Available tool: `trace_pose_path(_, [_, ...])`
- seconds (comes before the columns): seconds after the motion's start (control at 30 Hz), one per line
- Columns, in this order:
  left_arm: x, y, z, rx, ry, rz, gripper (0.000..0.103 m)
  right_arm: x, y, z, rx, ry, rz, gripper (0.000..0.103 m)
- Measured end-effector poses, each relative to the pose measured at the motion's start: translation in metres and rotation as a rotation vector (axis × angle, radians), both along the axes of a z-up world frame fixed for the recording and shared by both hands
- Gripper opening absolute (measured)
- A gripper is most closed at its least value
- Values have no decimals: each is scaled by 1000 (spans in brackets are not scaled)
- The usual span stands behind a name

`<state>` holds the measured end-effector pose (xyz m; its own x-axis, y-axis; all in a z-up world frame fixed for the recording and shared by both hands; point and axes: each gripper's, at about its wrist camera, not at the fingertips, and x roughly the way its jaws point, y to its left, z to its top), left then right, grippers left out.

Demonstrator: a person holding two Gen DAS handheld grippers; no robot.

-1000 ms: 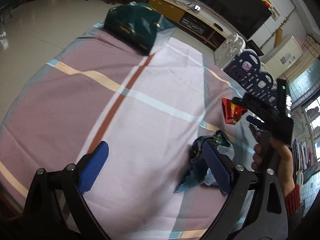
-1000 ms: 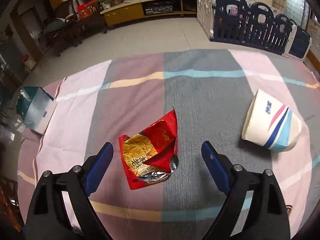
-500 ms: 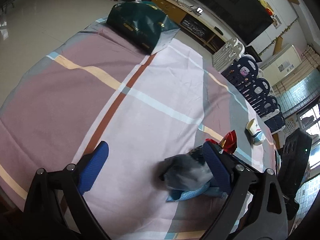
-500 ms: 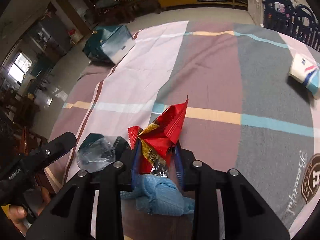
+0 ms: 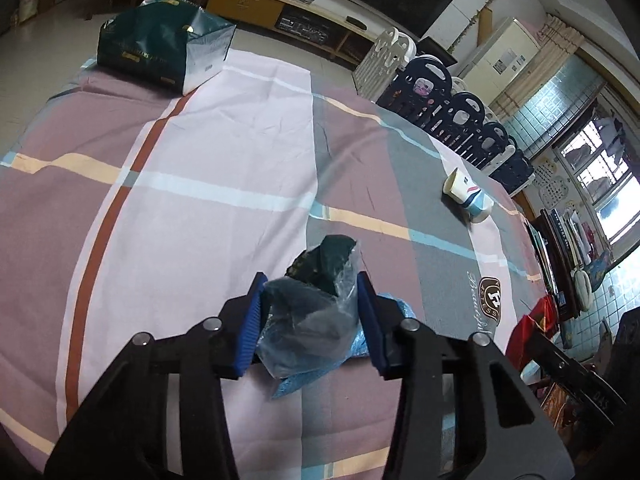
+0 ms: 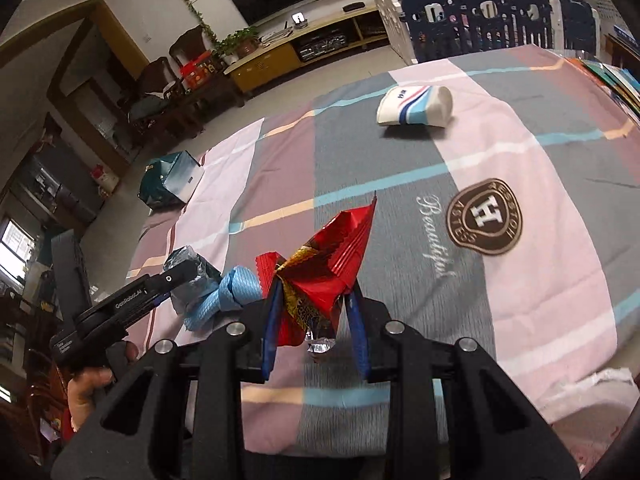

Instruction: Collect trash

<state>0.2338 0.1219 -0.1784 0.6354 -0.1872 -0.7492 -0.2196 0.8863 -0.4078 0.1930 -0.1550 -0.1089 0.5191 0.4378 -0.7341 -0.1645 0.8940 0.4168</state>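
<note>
A clear plastic bag (image 5: 308, 316) with dark stuff inside sits between the blue pads of my left gripper (image 5: 312, 278), whose jaws are closing and press on both its sides. It rests on a crumpled light-blue cloth (image 5: 400, 312) on the striped tablecloth. My right gripper (image 6: 314, 316) is shut on a crumpled red snack wrapper (image 6: 332, 252), held above the table just right of the cloth (image 6: 224, 296) and bag (image 6: 188, 268). A paper cup (image 6: 416, 106) lies on its side farther off. The wrapper (image 5: 536, 320) also shows at the left wrist view's right edge.
A dark green gift bag (image 5: 160, 48) lies at the table's far left corner. The cup (image 5: 468, 196) is near the far right edge. A blue and white play fence (image 5: 452, 112) stands beyond the table. A hand (image 6: 92, 384) holds the left gripper's handle.
My right gripper shut on the red wrapper, lifted it and carried it left toward the bag. My left gripper went from wide open to closed around the plastic bag.
</note>
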Motion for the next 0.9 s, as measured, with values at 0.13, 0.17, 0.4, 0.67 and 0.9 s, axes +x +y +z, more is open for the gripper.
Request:
trace_pose_path(0.13, [-33,-6,35,123,-48,71,41,-35,-21,19,0,-49,-42,31])
trace_pose_path(0.17, [-45,-8,47,144,-76,79,41,-43,-25,24,-4,-62,-50,31])
trace_pose_path(0.4, [-121,-32,112,243,-209,59,41,-93,-65,45,-22,-83,-153,31])
trace_pose_path(0.67, [-161,-76,129,238,-205,-61,41,-144,-101,52,-67,-75,-248,31])
trace_pose_path(0.9, [-176,-145,122,233,-183,-275,41,-173,-140,51,-117,-55,-331,31])
